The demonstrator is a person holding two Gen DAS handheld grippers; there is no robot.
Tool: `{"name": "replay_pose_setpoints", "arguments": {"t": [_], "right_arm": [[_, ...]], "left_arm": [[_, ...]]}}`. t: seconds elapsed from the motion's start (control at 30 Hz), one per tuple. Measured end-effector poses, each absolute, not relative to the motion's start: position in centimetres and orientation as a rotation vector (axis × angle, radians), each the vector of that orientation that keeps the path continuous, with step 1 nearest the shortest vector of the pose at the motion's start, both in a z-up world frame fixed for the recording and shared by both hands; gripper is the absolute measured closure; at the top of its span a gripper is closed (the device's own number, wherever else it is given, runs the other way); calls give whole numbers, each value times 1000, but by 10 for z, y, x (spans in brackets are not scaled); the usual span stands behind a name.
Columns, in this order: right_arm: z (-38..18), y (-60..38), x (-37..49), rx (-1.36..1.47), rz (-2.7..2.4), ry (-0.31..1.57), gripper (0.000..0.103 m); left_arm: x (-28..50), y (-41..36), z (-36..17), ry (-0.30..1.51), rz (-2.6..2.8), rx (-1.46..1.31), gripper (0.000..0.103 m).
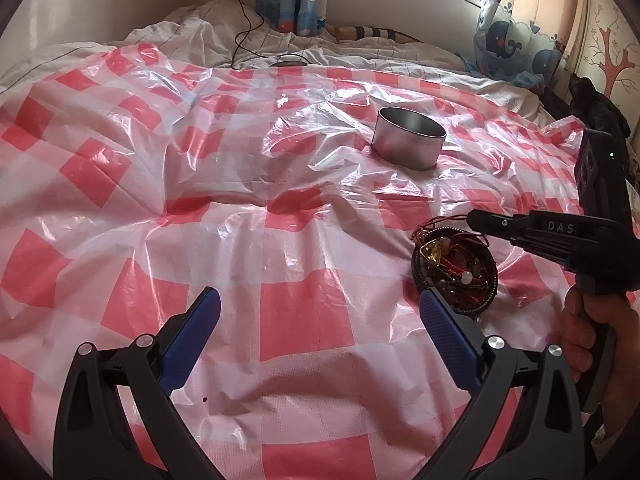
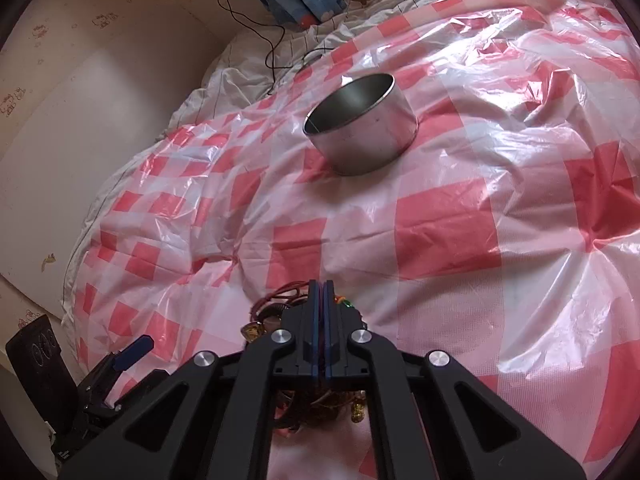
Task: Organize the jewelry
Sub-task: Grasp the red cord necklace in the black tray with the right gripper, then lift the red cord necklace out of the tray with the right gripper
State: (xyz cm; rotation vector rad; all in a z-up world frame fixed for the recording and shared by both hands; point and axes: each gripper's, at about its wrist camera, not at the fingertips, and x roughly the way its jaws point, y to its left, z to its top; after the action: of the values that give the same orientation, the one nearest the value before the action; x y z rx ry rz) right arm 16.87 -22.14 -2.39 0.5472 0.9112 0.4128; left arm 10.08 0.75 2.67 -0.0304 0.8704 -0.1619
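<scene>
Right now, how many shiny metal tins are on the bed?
1. The round metal tin stands open on the pink checked plastic sheet, farther back than the pile of jewelry. None other shows, though the hand-held grippers hide part of the sheet.

Left gripper (image 1: pixel 320 320) is hovering low over the red-and-white checked plastic sheet (image 1: pixel 248 240), its blue-padded fingers (image 1: pixel 448 328) standing wide apart with nothing between them. The right-hand finger's tip is overlapping the near edge of the jewelry pile (image 1: pixel 456 268), a dark ring of beads tangled with red cords; contact cannot be judged. Right gripper (image 1: pixel 478 218) is reaching in from the right, held by a hand (image 1: pixel 580 328), its tip sitting over the pile's far edge. A metal tin (image 1: pixel 410 138) is standing open, well apart, farther back.
</scene>
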Motion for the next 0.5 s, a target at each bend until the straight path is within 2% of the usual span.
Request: {"name": "replay_pose_setpoints", "arguments": {"t": [0.23,0.5], "right_arm": [[15,-231,154,529,432,734,101],[20,-243,150,552,412,700,101]], "left_arm": [[100,6,26,866,-188,-39,7],[96,-14,26,848,-300,-15,7]]}}
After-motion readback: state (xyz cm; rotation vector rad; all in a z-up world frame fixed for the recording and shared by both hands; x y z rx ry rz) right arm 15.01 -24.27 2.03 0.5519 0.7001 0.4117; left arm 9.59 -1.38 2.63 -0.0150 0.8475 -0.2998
